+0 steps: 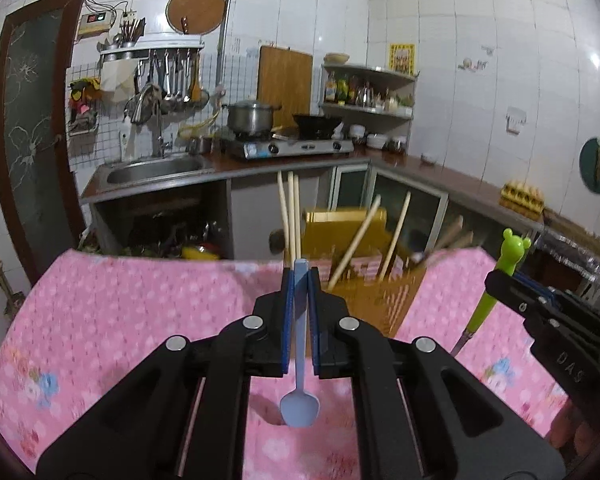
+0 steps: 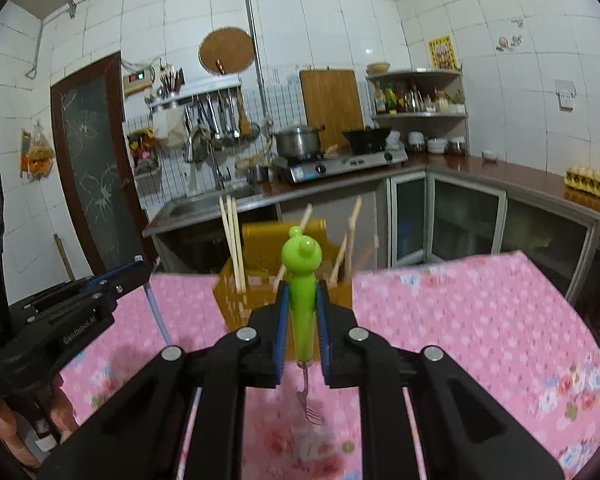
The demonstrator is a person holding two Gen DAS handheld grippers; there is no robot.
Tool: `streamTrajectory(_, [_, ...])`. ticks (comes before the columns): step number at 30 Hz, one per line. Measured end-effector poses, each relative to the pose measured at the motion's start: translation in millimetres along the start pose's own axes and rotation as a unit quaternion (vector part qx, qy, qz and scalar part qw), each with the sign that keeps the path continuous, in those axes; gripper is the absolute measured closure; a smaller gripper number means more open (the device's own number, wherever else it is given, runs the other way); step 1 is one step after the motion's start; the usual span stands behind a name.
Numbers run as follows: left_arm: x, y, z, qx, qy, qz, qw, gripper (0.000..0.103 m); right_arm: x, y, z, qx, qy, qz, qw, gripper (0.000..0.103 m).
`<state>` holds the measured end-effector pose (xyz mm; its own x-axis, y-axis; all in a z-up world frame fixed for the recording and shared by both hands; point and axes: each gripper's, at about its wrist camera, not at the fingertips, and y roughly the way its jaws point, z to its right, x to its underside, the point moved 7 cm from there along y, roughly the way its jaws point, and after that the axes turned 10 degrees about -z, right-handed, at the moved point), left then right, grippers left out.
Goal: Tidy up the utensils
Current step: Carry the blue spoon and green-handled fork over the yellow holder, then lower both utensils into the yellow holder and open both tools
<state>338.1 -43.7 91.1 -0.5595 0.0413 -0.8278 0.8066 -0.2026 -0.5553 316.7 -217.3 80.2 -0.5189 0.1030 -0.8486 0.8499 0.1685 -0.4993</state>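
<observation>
The left gripper is pinched on a pale blue spoon: its blue pads press both sides of the handle, the handle tip pokes out past the fingertips at 12 o'clock, and the bowl hangs at 6 o'clock, clear of the pink cloth with a shadow under it. In the left wrist view the right gripper comes in at 3 o'clock, clamped on a green fork whose bear-shaped end points to 12 o'clock and whose metal stem slants down toward 7 o'clock. In the right wrist view that gripper squeezes the fork by its green handle between blue pads, bear head up at 12 o'clock, metal tines at 6 o'clock above the cloth without touching it. The left gripper shows there at 9 o'clock, with the thin blue spoon handle slanting down from it. Straight ahead of both grippers, at 12 o'clock on the far edge of the cloth, stands a yellow basket with several chopsticks standing in it, some upright at its left side, others leaning to 1 o'clock. Beyond it runs a counter with a sink, a stove and a pot.
</observation>
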Motion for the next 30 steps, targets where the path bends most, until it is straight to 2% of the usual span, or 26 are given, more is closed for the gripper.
streamTrajectory(5, [-57, -14, -2, 0.011, -0.009, 0.039, 0.9991, 0.097, -50, 0, 0, -0.013, 0.013, 0.033, 0.999, 0.09])
streamTrajectory(9, [-102, -22, 10, 0.006, 0.007, 0.079, 0.9968, 0.097, -87, 7, 4, -0.015, 0.033, 0.051, 0.998, 0.09])
streamTrajectory(13, [-124, -13, 21, 0.013, 0.009, 0.091, 0.9957, 0.097, -109, 27, 13, -0.013, 0.051, 0.055, 0.997, 0.09])
streamTrajectory(19, [-116, 28, 39, 0.01, 0.029, 0.079, 0.9964, 0.097, -103, 58, 26, 0.001, 0.06, 0.053, 0.997, 0.09])
streamTrajectory(24, [-91, 66, 39, 0.003, 0.038, 0.054, 0.9978, 0.097, -81, 92, 41, 0.017, 0.067, 0.017, 0.997, 0.09])
streamTrajectory(30, [-68, 100, 24, -0.01, 0.03, 0.029, 0.9991, 0.097, -54, 115, 36, 0.044, 0.023, -0.001, 0.999, 0.089])
